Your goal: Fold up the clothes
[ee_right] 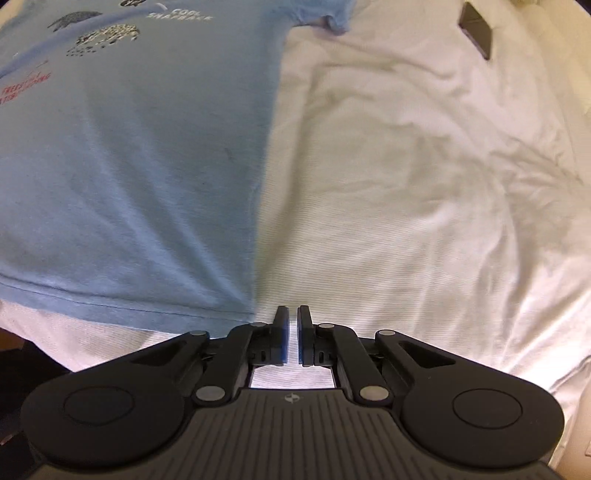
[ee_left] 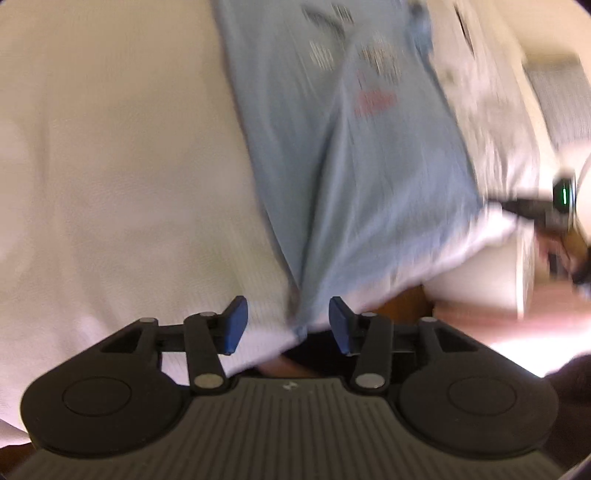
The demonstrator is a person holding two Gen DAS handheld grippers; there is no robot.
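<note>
T-shirt (ee_right: 140, 155) first: the light blue T-shirt with a printed front lies spread on the white bed sheet (ee_right: 424, 184), print side up, its bottom hem nearest us and one short sleeve visible far up the bed. We judge the folding to be barely begun; in the right wrist view the body of the shirt lies flat and single, with no folded-over panel that we can see, so every fold is apparently yet to be made. In the blurred left wrist view the cloth (ee_left: 343, 177) gathers into a ridge that runs down toward our left gripper (ee_left: 288, 325), which suggests that corner of the hem is bunched or lifted a little. Our left fingers (ee_left: 236, 325) stand spread, and the narrowed end of the shirt sits in the gap between them without either blue pad pressing on it, as far as the blur lets us tell. Our right gripper (ee_right: 291, 336) has its fingers drawn nearly together, only a slim gap between them, and nothing is caught there; bare sheet shows through. The shirt's lower corner lies just beside the right fingers (ee_right: 280, 332), to their left, not touching them. A small dark flat object (ee_right: 476, 31) lies far up the bed, well apart from the shirt.
</note>
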